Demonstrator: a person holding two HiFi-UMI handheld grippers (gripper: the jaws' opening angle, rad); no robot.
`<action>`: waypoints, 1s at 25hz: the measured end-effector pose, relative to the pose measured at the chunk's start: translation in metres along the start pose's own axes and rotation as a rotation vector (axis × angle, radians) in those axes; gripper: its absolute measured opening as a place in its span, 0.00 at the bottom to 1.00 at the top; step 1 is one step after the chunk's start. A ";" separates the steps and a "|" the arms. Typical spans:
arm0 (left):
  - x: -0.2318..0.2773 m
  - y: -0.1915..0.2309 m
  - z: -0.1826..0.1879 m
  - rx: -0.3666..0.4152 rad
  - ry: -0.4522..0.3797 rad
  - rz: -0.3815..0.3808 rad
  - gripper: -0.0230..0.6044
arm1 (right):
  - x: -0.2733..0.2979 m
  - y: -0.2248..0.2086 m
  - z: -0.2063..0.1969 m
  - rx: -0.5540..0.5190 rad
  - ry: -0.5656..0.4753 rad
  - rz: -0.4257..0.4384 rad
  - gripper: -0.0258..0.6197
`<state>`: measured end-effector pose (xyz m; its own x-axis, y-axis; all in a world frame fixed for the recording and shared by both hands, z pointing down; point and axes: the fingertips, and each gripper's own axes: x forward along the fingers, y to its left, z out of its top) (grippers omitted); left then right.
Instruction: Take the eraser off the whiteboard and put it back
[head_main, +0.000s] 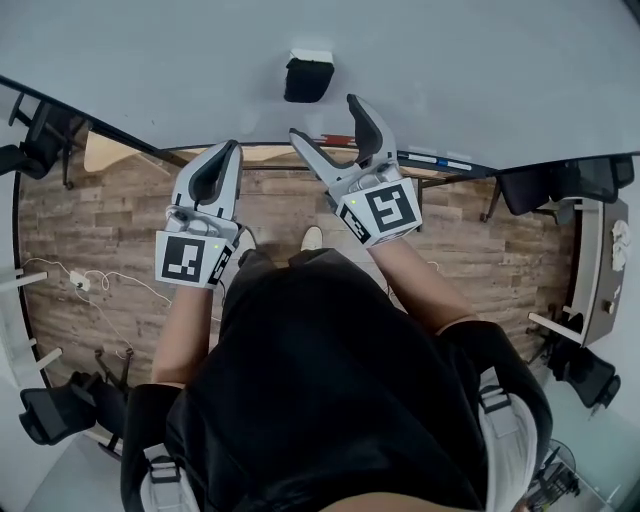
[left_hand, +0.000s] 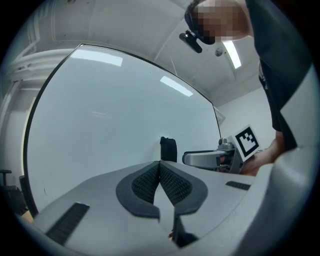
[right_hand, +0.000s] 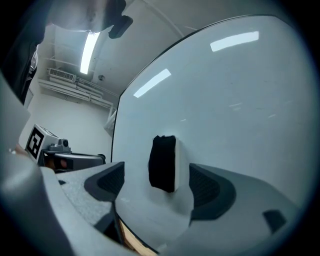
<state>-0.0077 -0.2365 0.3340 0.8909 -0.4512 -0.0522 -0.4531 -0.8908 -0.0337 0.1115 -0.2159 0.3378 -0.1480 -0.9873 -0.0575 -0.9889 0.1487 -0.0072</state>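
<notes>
Whiteboard (head_main: 450, 70): pale grey-white surface, thin black frame, 2 bright white light streaks reflected on it (right gripper view).
Eraser (head_main: 308, 76), above the board's bottom edge: black body, white strip along 1 side.
Left gripper (head_main: 230, 150) and right gripper (head_main: 323, 118): light grey shells. Pads (left_hand: 172, 182) are dark grey with a fine mesh texture.
2 marker cubes (head_main: 190, 258): white faces, black square blocks.
Floor (head_main: 90, 230): brown wood planks, mottled.
Person's top (head_main: 330, 380): black.
</notes>
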 end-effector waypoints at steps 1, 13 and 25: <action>0.003 0.003 -0.001 -0.001 -0.001 -0.013 0.03 | 0.003 -0.001 0.000 -0.001 0.000 -0.012 0.65; 0.023 0.026 -0.011 -0.041 -0.012 -0.259 0.03 | 0.023 -0.008 0.000 -0.020 0.006 -0.253 0.65; 0.027 0.049 -0.013 -0.053 -0.014 -0.396 0.03 | 0.046 -0.013 0.000 -0.034 0.000 -0.419 0.64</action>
<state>-0.0059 -0.2930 0.3435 0.9957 -0.0715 -0.0595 -0.0718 -0.9974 -0.0021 0.1179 -0.2630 0.3356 0.2674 -0.9619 -0.0564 -0.9634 -0.2680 0.0032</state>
